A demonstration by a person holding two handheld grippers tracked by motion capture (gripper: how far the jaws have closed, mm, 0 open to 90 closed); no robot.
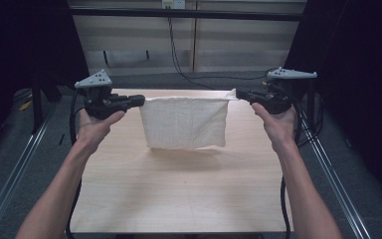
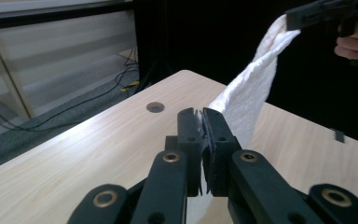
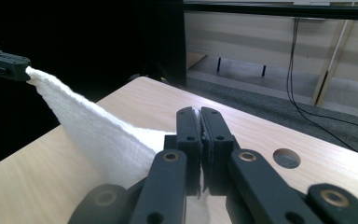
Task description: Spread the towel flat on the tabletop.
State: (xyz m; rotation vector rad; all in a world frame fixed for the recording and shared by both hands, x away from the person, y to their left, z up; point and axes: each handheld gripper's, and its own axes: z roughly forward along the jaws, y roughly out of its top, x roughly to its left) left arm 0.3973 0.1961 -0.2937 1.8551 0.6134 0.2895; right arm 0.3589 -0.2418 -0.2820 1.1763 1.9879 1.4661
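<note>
A white cloth hangs in the air above the wooden table, stretched between the two grippers. My left gripper is shut on the cloth's upper left corner; its jaws pinch white fabric in the left gripper view, with the left gripper pointing across the table. My right gripper is shut on the upper right corner. In the right gripper view the right gripper pinches the cloth, which runs off to the other gripper at the far left. The cloth's lower edge hangs free above the table.
The table has a round hole near one far corner. Black cables lie on the grey floor behind the table, below pale cabinet panels. Metal rails run along both sides of the table.
</note>
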